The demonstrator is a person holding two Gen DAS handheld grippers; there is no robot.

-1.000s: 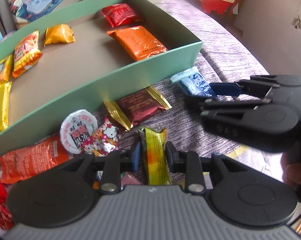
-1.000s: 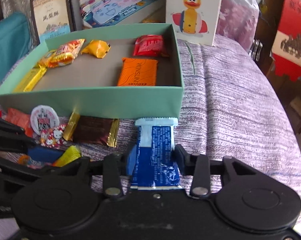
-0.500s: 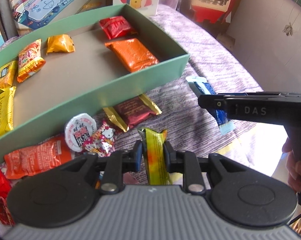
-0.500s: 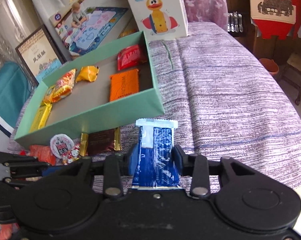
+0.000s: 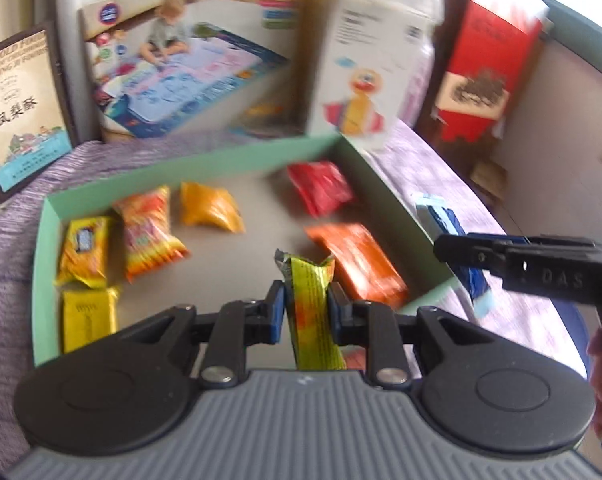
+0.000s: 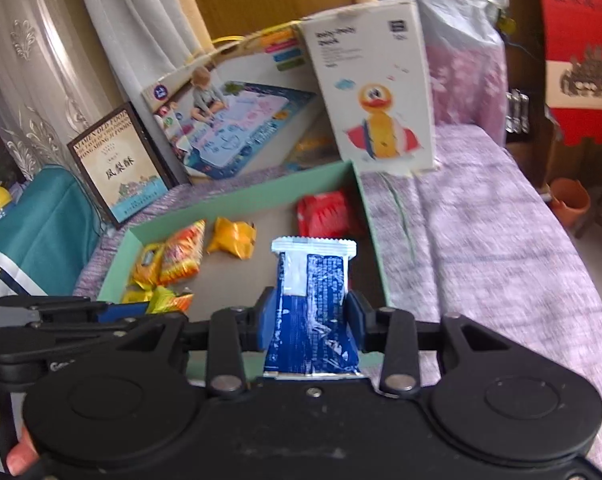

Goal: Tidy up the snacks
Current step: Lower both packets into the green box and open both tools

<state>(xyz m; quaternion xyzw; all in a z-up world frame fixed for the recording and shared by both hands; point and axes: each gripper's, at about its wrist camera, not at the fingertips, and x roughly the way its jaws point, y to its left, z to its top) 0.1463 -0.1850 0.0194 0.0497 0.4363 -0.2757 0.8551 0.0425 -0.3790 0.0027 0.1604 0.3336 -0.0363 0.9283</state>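
My left gripper [image 5: 305,307] is shut on a yellow-green snack bar [image 5: 311,312] and holds it above the near part of the green box [image 5: 205,160]. My right gripper [image 6: 311,320] is shut on a blue-and-white snack packet [image 6: 311,300] and holds it over the box's [image 6: 245,196] right near corner. In the left wrist view the right gripper [image 5: 457,249] and its packet [image 5: 457,236] sit at the box's right wall. The box holds a red packet [image 5: 321,186], an orange packet [image 5: 357,260], a yellow-orange pouch [image 5: 209,208] and several yellow and striped packets [image 5: 149,232].
Behind the box stand a white duck carton [image 6: 377,88], a play-mat box [image 6: 237,108] and a framed pastry box [image 6: 119,160]. A red carton [image 6: 581,48] is at the far right. The box rests on a purple striped cloth [image 6: 481,220].
Both grippers have lifted with their snacks and moved forward over the green box. The loose snacks in front of the box have dropped out of view.
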